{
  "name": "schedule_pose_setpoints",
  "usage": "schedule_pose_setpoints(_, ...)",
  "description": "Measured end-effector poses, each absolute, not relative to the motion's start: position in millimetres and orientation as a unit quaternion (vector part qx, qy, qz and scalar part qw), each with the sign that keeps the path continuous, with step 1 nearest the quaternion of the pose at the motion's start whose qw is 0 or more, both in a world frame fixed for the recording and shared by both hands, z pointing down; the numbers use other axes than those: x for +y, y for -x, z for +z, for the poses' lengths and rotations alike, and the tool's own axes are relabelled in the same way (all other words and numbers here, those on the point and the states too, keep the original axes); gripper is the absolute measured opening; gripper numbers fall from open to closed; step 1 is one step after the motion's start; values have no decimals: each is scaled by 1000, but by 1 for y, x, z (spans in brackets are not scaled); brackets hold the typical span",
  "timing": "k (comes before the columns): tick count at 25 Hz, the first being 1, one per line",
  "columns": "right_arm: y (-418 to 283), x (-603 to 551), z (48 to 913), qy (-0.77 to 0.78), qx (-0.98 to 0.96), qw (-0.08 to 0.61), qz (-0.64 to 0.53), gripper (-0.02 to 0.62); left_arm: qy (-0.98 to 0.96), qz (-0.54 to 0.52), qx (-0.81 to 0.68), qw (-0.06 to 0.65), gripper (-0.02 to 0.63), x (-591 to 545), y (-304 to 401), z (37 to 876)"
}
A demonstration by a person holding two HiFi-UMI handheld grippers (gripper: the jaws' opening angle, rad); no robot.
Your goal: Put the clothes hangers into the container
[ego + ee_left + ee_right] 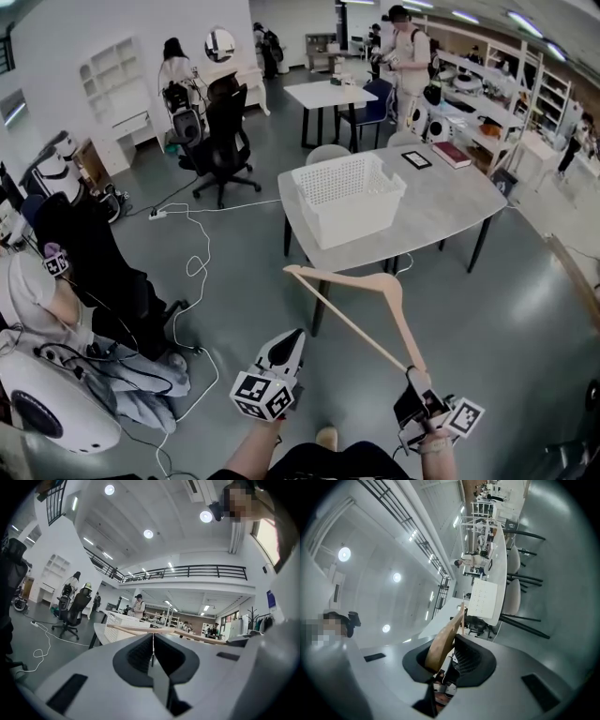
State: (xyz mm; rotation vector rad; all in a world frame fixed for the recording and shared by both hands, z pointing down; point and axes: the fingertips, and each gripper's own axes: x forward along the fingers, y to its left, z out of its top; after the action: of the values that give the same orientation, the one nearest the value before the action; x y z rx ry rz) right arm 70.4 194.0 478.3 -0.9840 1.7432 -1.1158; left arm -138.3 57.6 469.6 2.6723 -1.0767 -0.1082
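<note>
Head view has the wooden hanger (349,302) in the lower middle of the frame, up in the air over the grey floor (234,281). It sits short of the near edge of the bench (441,211) and isn't touching it. One end of the hanger is down in my right tool (417,386) at the lower right, and the rest slants up and left toward the bench. The white container (349,214) stands on the bench just above centre, well apart from the hanger.

In the right gripper view, the right tool (446,660) is clamped on that hanger end. The pale wood (443,641) rises out from between the jaws toward the container (483,599), which sits above centre.

In the left gripper view, my left tool (153,645) has its jaws pressed together with nothing between them. The hanger (136,629) crosses beyond its tips without touching them. In the head view, the left tool (289,345) sits at lower centre, left of the hanger.
</note>
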Motion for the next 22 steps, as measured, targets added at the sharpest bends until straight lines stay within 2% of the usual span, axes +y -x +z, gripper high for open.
schedule_pose_setpoints(12,-79,148,484,385,685,415,-458,66,-917,-28,-370,145,12,5,123,484)
schedule_pose_setpoints(22,-117,87,474,369,703,413,-446,66,-915,-32,-378,138,12,-54,89,479)
